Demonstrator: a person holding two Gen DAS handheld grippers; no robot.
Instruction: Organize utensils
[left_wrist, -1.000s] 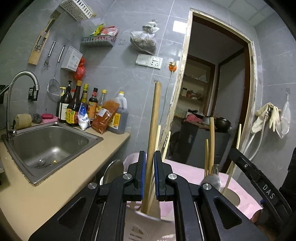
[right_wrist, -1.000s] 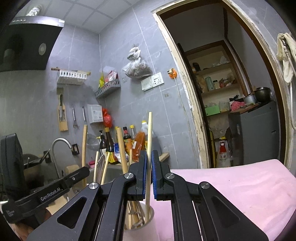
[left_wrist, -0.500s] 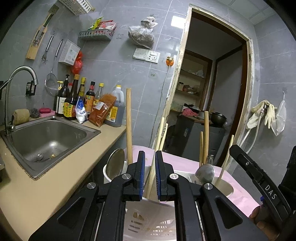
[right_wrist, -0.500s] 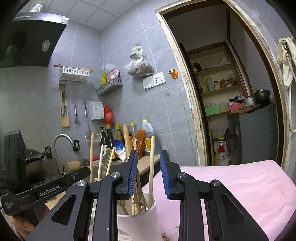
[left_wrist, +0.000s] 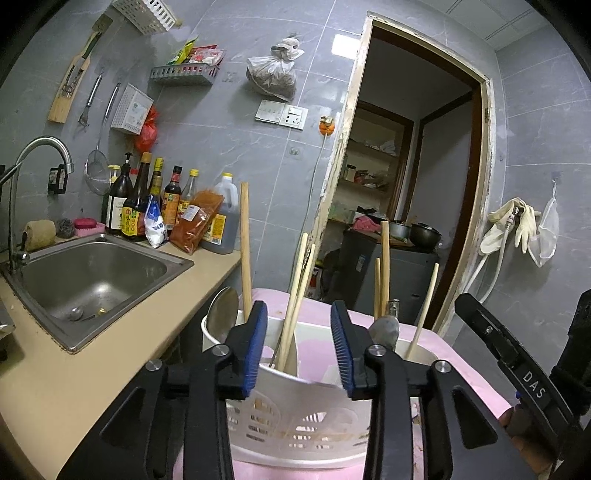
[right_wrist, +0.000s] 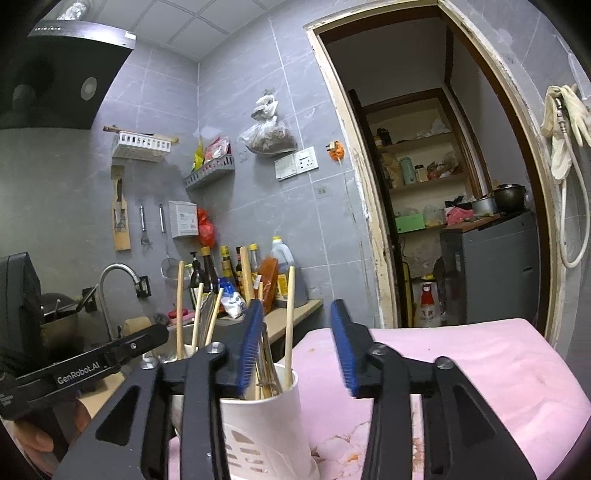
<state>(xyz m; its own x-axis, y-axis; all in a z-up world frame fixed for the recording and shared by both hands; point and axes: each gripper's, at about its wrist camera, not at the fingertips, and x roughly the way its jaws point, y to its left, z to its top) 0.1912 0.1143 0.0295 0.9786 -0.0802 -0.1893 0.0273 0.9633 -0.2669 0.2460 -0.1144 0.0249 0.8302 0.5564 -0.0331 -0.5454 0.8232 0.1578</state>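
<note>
Hovering both my grippers, left (left_wrist: 298, 345) and right (right_wrist: 295, 345), released and empty, above the white utensil holder (left_wrist: 295, 417); chopsticks (left_wrist: 295, 295) already stand inside, sorting seemingly nearly done.

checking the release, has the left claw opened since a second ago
Yes. The left claw was shut on a chopstick; now its blue pads stand wide apart over the white holder, with the chopsticks standing free between them.

Two white utensil holders (left_wrist: 295, 417), six wooden chopsticks (left_wrist: 245, 251), two metal spoons (left_wrist: 221, 314), seven condiment bottles (left_wrist: 136, 206) visible.
</note>
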